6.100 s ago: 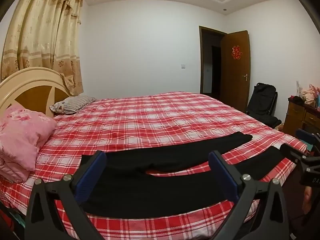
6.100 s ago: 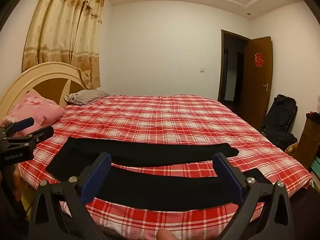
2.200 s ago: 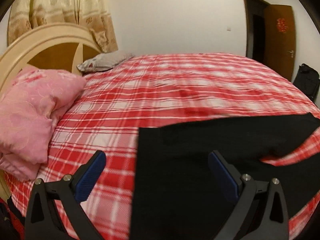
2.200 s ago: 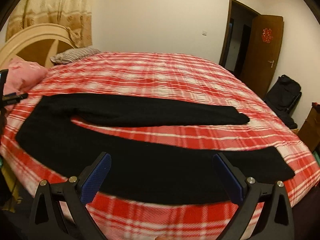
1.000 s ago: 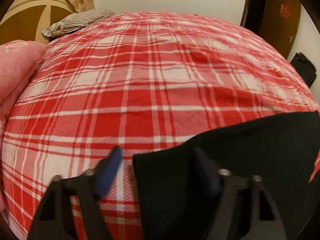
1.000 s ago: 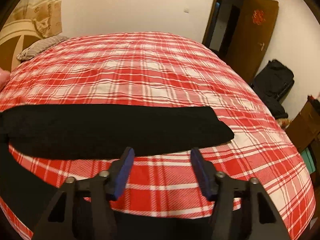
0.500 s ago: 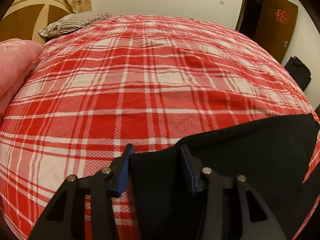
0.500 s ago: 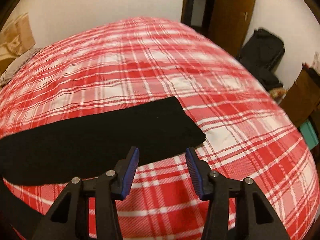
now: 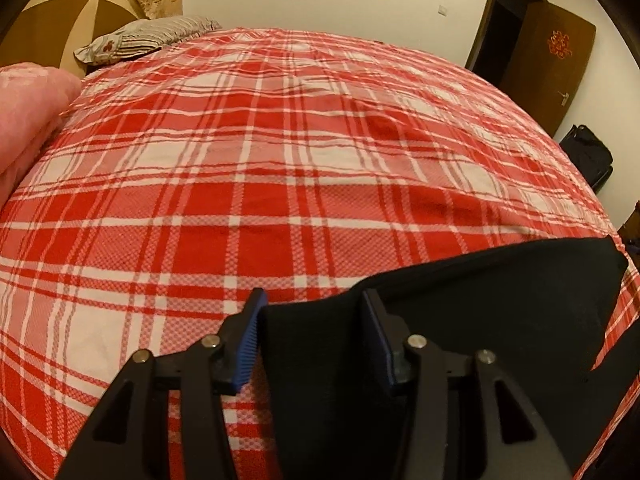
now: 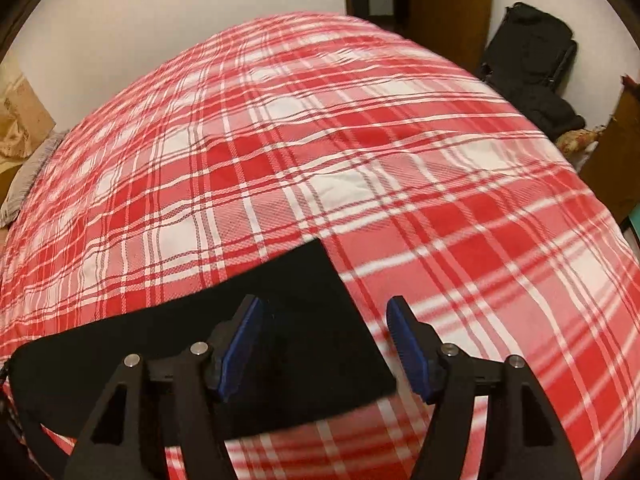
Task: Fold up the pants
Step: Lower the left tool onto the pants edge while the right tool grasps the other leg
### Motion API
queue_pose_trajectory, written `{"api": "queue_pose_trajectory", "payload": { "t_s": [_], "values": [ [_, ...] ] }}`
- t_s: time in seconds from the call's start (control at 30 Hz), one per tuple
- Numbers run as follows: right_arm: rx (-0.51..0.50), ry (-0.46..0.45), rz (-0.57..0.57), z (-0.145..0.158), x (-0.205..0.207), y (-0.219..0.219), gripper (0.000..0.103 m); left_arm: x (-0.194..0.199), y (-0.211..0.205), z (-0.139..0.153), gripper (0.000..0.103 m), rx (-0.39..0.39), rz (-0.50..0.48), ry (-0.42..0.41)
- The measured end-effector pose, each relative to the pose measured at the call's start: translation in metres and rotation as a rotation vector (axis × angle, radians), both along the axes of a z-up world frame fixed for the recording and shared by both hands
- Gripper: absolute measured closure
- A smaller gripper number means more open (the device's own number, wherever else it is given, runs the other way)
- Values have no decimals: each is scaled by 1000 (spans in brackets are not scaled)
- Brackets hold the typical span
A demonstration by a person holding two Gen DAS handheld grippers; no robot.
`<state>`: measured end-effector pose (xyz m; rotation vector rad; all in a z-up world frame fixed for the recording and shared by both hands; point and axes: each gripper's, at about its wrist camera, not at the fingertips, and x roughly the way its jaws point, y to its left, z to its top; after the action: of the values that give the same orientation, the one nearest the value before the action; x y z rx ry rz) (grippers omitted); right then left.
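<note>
Left gripper point(image 9: 312, 330): your jaws stood partly open astride the pants' point(image 9: 480, 320) top corner on the bed point(image 9: 280, 160), grip unclear. Right gripper point(image 10: 324, 340): your jaws were opening over the leg end point(image 10: 312, 320), gripping nothing.

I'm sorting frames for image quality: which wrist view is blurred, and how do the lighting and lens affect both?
Left wrist view: sharp, warm dim room light, the plaid bedspread bulged into a dome by the fisheye, dark corners; the black pants show almost no detail. Right wrist view: motion-smeared, worst on the plaid at the right and lower edges; same bulge and dark corners.
</note>
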<state>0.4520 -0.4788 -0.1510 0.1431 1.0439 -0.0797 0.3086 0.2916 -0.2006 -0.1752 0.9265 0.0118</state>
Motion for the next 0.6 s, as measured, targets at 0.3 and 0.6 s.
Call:
{"api": "queue_pose_trajectory", "payload": {
  "t_s": [0.3,0.6],
  "values": [
    [74,46,34,-29,31,-6,36,2,-12,0,72,58,-60,27],
    [61,27,84,-31,33,-2,92,10,-19,2,87,60,-81,60]
  ]
}}
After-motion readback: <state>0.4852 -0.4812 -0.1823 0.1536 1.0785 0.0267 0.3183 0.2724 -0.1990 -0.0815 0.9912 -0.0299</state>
